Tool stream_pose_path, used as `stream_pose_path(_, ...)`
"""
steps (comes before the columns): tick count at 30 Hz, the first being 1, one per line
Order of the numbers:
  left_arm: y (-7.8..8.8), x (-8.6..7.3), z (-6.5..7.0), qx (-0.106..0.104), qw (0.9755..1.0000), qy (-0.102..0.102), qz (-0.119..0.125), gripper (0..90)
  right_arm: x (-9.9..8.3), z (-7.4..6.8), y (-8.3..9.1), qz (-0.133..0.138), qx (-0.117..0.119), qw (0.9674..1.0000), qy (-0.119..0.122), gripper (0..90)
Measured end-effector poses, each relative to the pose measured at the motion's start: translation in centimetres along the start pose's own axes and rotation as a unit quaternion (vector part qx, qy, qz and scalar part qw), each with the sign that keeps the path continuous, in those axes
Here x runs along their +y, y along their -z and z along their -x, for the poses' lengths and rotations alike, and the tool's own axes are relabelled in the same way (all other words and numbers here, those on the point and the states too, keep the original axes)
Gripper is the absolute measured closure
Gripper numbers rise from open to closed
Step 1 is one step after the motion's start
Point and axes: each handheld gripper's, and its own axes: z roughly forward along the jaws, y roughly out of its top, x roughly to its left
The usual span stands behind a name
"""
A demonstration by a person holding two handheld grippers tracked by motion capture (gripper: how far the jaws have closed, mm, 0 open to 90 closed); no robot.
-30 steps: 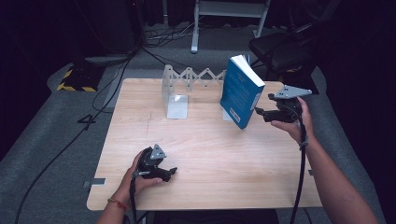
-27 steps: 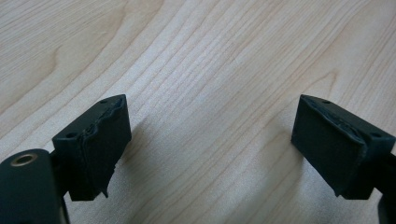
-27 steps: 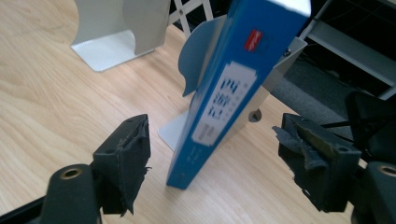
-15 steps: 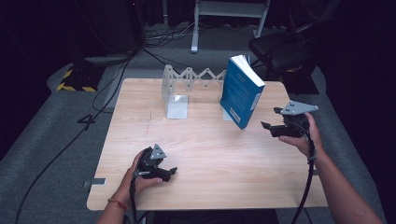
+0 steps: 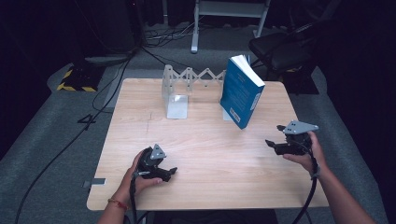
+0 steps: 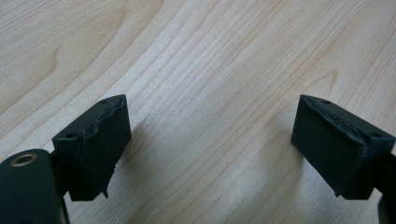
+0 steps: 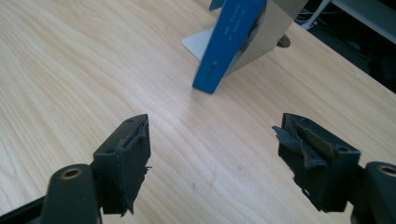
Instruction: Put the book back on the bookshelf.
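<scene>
A blue book (image 5: pixel 242 91) is standing tilted on a pale wooden desk (image 5: pixel 205 140), leaning against the right-hand plate of an accordion-style metal book rack (image 5: pixel 187 81) at the far side of the desk; the rack's left plate (image 5: pixel 175 93) is standing with nothing against it. Nearer than the book and to its right, the right tongs (image 5: pixel 273 142) are hovering in a person's hand, jaws apart and gripping nothing. In the right gripper view the book (image 7: pixel 231 39) is sitting well ahead of those parted jaws, its spine edge touching the wood. Much nearer than the book and to its left, the left tongs (image 5: pixel 170 171) are resting low over the desk, also parted with nothing between them, bare wood grain (image 6: pixel 210 70) showing in the gap. The book seems placed already, and this looks like the let-go-and-retreat step. Any next move would call for keeping clear of the book, since a knock could tip it off the plate.
</scene>
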Motion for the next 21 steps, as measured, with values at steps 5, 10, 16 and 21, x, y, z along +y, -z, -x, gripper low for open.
stream_pose_path(5, 0.0, 0.0, 0.0, 0.0, 1.0, 0.0, 0.0, 12.4, -2.0, -0.3, -0.1, -0.011, 0.001, 0.9999, -0.002, 25.9)
stream_pose_path(10, 0.0, 0.0, 0.0, 0.0, 1.0, 0.0, 0.0, 12.4, -4.4, -0.6, -0.5, -0.035, 0.004, 0.9994, -0.003, 25.8)
stream_pose_path(16, 0.0, 0.0, 0.0, 0.0, 1.0, 0.0, 0.0, 12.4, -8.1, -0.5, -0.6, -0.048, 0.018, 0.9982, -0.029, 25.4)
stream_pose_path(21, 0.0, 0.0, 0.0, 0.0, 1.0, 0.0, 0.0, 12.4, -10.6, -0.5, -0.4, -0.039, 0.035, 0.9968, -0.06, 24.2)
